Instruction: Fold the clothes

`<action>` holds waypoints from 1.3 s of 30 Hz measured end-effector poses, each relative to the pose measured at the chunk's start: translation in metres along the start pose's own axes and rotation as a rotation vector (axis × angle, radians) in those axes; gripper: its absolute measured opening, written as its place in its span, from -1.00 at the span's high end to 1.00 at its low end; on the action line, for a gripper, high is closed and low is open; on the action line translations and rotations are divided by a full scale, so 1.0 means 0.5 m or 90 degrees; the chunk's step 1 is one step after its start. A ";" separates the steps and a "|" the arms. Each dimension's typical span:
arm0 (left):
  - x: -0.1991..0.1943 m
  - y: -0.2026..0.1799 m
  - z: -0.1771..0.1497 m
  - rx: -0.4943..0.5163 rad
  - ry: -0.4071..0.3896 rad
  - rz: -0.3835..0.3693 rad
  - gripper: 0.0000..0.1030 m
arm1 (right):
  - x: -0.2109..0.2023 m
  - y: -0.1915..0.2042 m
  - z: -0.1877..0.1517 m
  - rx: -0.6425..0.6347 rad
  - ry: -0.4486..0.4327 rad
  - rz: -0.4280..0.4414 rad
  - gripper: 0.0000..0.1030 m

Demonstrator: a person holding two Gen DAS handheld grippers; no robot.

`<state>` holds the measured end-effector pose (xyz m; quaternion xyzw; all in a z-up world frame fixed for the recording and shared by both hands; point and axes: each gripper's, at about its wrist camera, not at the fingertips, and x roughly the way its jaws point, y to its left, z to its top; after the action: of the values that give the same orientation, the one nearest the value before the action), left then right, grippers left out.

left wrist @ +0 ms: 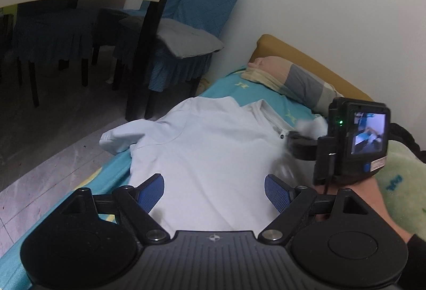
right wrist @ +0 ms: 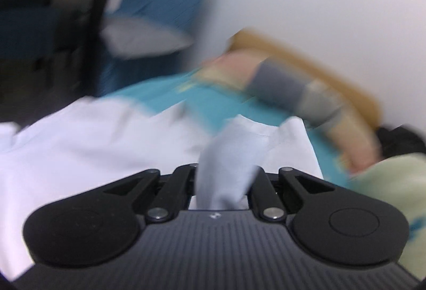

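Note:
A pale white polo shirt lies spread on a teal bed sheet, collar toward the pillow, one sleeve hanging over the bed's left edge. My left gripper is open just above the shirt's lower body, its blue pads wide apart. My right gripper shows at the shirt's right side, blurred. In the right wrist view the right gripper is shut on a bunched fold of the shirt, lifted off the bed; this view is motion-blurred.
A striped pillow lies at the bed's head against a mustard headboard and white wall. Chairs with blue covers and a dark table leg stand left of the bed. Grey floor lies below the left edge.

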<state>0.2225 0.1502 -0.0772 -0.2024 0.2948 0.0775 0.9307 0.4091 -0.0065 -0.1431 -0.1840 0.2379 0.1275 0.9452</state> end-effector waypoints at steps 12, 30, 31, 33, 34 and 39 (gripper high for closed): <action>0.006 -0.048 -0.027 0.051 0.026 -0.043 -0.64 | -0.257 -0.128 -0.013 0.244 -0.062 0.029 -0.81; -0.219 -0.168 -0.175 0.194 0.144 -0.185 -0.64 | -0.817 -0.221 -0.280 0.412 -0.032 -0.023 -0.81; -0.225 -0.180 -0.187 0.206 0.152 -0.181 -0.64 | -0.824 -0.236 -0.289 0.422 -0.038 -0.028 -0.81; -0.234 -0.208 -0.211 0.223 0.171 -0.178 -0.63 | -0.836 -0.265 -0.309 0.443 -0.052 -0.042 -0.81; -0.237 -0.227 -0.223 0.228 0.184 -0.186 -0.63 | -0.842 -0.279 -0.319 0.453 -0.060 -0.050 -0.81; -0.237 -0.329 -0.302 0.224 0.279 -0.258 -0.53 | -0.842 -0.368 -0.382 0.549 -0.056 -0.022 -0.81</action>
<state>0.0913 -0.0656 -0.0661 -0.1055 0.4505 -0.2064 0.8622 0.0330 -0.3146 -0.0377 0.2293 0.2255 0.0081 0.9468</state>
